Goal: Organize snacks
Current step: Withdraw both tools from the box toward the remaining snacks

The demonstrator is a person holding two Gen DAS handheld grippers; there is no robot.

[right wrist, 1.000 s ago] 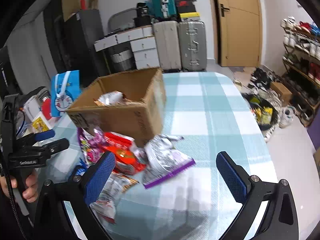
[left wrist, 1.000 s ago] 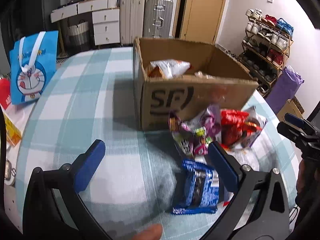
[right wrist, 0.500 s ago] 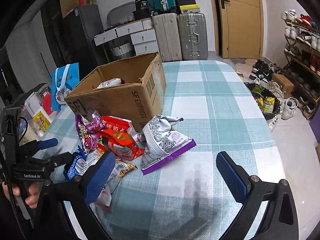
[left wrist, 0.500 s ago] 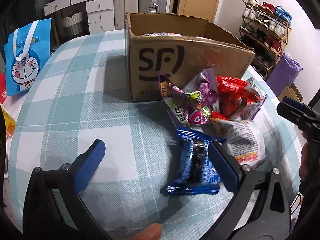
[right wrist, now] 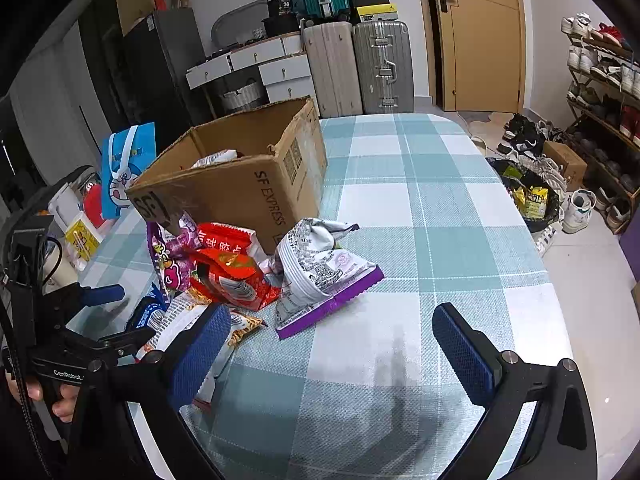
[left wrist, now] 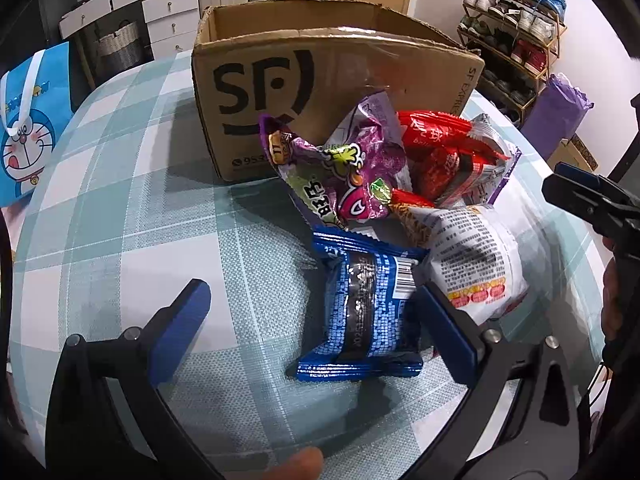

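Several snack packets lie heaped on the checked tablecloth (right wrist: 420, 216), against the front corner of the open cardboard box (left wrist: 320, 84) marked SF. Nearest the left gripper (left wrist: 312, 320) is a blue wrapped packet (left wrist: 364, 308), flat on the cloth; the gripper's fingers (left wrist: 180, 320) are spread wide, the right-hand pad just beside the packet's edge, the other well apart at 9 o'clock. A white packet with printed text (left wrist: 476, 264) touches the blue one at 2 o'clock. A purple packet (left wrist: 340, 176) and a red packet (left wrist: 440, 148) lean on the box at 12 o'clock. In the right wrist view a silver packet with a purple edge (right wrist: 320, 276) lies at 3 o'clock of the heap. The right gripper (right wrist: 332, 348) hangs over bare cloth, fingers spread, holding nothing. One packet (right wrist: 216, 158) shows inside the box. A blue cartoon gift bag (left wrist: 32, 128) stands at 9 o'clock of the box.
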